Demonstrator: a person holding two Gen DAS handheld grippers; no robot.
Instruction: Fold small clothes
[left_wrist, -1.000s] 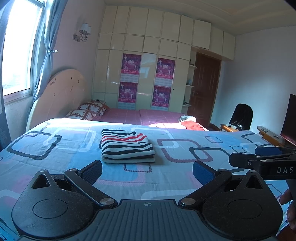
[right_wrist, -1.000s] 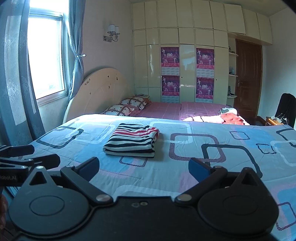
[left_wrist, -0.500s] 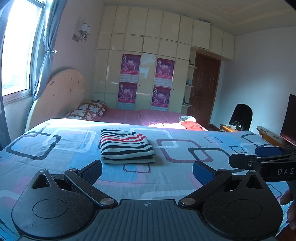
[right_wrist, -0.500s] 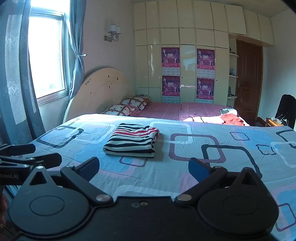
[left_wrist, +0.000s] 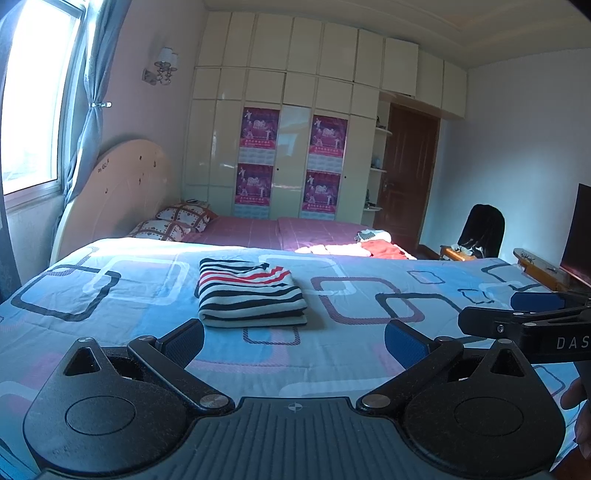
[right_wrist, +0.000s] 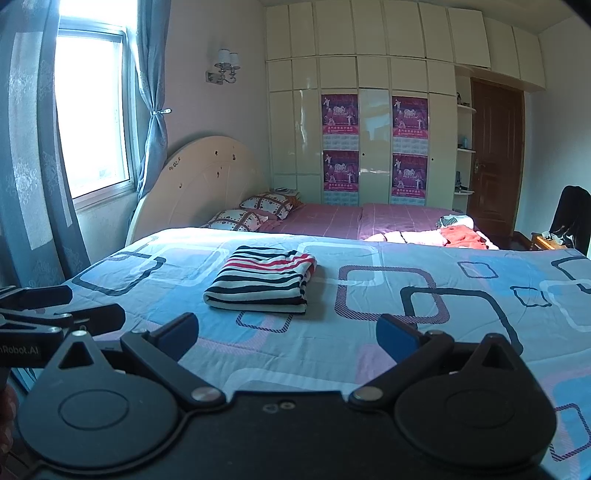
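Observation:
A striped garment (left_wrist: 251, 293) in white, navy and red lies folded into a neat rectangle on the blue patterned bedspread (left_wrist: 369, 288). My left gripper (left_wrist: 293, 339) hovers open over the near edge of the bed, short of the garment, with nothing between its fingers. The right wrist view shows the same folded garment (right_wrist: 264, 280) ahead and slightly left. My right gripper (right_wrist: 286, 336) is also open and holds nothing. Each gripper shows at the edge of the other's view: the right gripper (left_wrist: 524, 325) and the left gripper (right_wrist: 48, 314).
Behind the blue spread lies a pink bed area with pillows (right_wrist: 255, 212) and a pile of red and white clothes (right_wrist: 454, 234). A headboard (right_wrist: 199, 184), window and curtains stand left. A wardrobe, a door and a dark chair (left_wrist: 484, 230) are at the back and right.

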